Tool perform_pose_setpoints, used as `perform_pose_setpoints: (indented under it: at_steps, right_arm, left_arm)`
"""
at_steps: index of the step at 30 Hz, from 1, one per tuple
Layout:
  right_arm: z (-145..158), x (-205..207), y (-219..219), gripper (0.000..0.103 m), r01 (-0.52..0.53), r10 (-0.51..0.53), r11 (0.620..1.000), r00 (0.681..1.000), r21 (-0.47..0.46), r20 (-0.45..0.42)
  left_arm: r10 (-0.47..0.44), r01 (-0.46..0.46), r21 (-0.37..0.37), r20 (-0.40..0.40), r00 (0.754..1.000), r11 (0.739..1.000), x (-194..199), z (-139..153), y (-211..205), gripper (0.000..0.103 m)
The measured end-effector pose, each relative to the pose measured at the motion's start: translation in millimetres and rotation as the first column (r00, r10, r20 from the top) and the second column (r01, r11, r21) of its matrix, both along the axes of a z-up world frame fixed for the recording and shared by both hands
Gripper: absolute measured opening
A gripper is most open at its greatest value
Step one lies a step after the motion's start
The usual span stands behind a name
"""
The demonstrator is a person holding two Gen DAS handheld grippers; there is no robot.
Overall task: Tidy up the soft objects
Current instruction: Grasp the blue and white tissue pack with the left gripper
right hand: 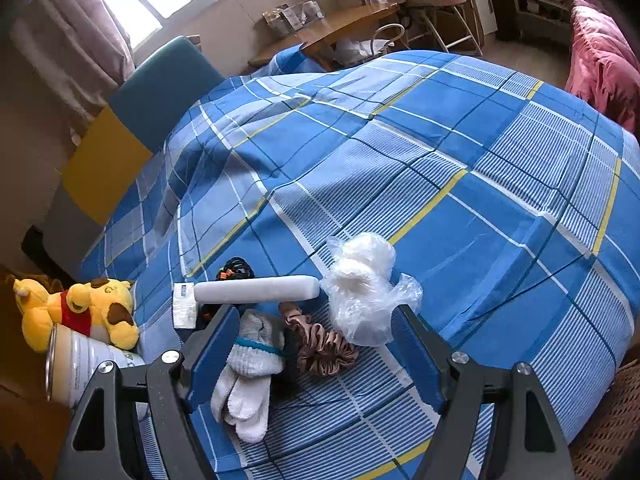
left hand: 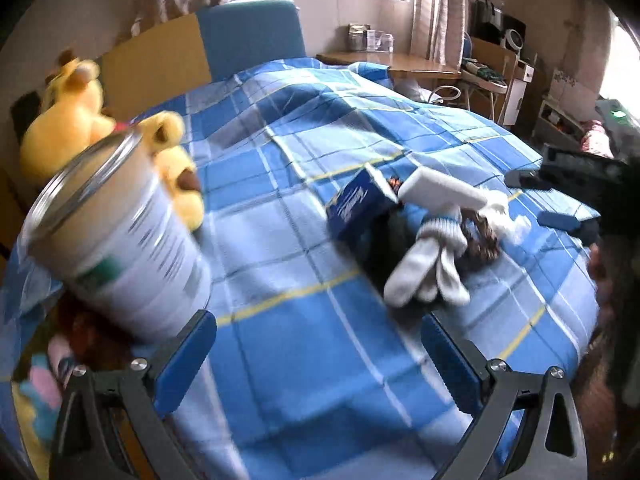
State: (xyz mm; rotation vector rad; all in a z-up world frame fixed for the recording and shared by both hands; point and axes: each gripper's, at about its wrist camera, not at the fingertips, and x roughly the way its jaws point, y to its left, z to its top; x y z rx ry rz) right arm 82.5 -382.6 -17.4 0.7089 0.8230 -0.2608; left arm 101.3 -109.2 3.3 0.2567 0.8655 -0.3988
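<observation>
Hovering above the white glove (right hand: pixel 246 372), the right hand-held gripper (right hand: pixel 316 356) gapes wide (left hand-held gripper (left hand: pixel 320 360) likewise, empty).

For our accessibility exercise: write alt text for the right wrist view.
An open right gripper hovers over a white glove and brown scrunchie on a blue plaid bed. Behind them lie a white foam bar and plastic bag.

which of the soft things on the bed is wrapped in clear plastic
The white fluffy bundle, right of the foam roll. The white gloves and brown scrunchie lie bare.
</observation>
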Motion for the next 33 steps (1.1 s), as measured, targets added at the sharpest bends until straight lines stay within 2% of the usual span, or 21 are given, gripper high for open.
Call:
perform_pose_setpoints:
  at_steps: [11, 18, 19, 21, 22, 23, 28, 33]
  right_arm:
    - [0.0, 0.6, -0.6, 0.080, -0.026, 0.025, 0.998, 1.000, 0.060, 0.017]
    - [-2.2, 2.0, -0.2, 0.080, -0.044, 0.042, 0.995, 0.999, 0.095, 0.021]
    - [-2.7, 2.6, 0.6, 0.080, -0.047, 0.046, 0.994, 0.999, 0.096, 0.019]
    - [-4.0, 4.0, 1.9, 0.080, -0.054, 0.053, 0.994, 0.999, 0.097, 0.014]
    - [-4.5, 4.3, 2.3, 0.080, -0.060, 0.059, 0.994, 0.998, 0.096, 0.012]
    - [-4.9, 4.8, 2.8, 0.080, -0.062, 0.062, 0.994, 0.998, 0.094, 0.011]
    - [-4.3, 4.1, 1.9, 0.080, -0.057, 0.056, 0.996, 0.998, 0.075, 0.015]
    - [-3.5, 2.8, 1.8, 0.080, -0.053, 0.053, 0.997, 0.999, 0.056, 0.014]
  left_arm:
    - [-0.021, 0.022, 0.009, -0.033, 0.999, 1.000, 68.7, -18.5, -64.5, 0.103]
    - [-0.024, 0.025, 0.031, -0.021, 0.999, 0.999, 101.9, -35.7, -94.0, 0.102]
    - [-0.030, 0.030, 0.033, -0.018, 0.999, 0.999, 105.9, -38.0, -97.2, 0.096]
    - [-0.048, 0.049, 0.028, -0.026, 0.998, 0.998, 114.5, -44.0, -100.8, 0.076]
    - [-0.062, 0.062, 0.008, -0.048, 0.997, 0.998, 117.7, -47.3, -100.0, 0.051]
    - [-0.072, 0.070, -0.032, -0.089, 0.993, 0.997, 120.5, -50.5, -96.1, 0.046]
    - [-0.059, 0.049, -0.133, -0.075, 0.995, 0.990, 94.3, -35.9, -61.8, 0.032]
    - [-0.030, 0.007, -0.203, -0.109, 0.994, 0.979, 45.9, -29.8, -19.8, 0.029]
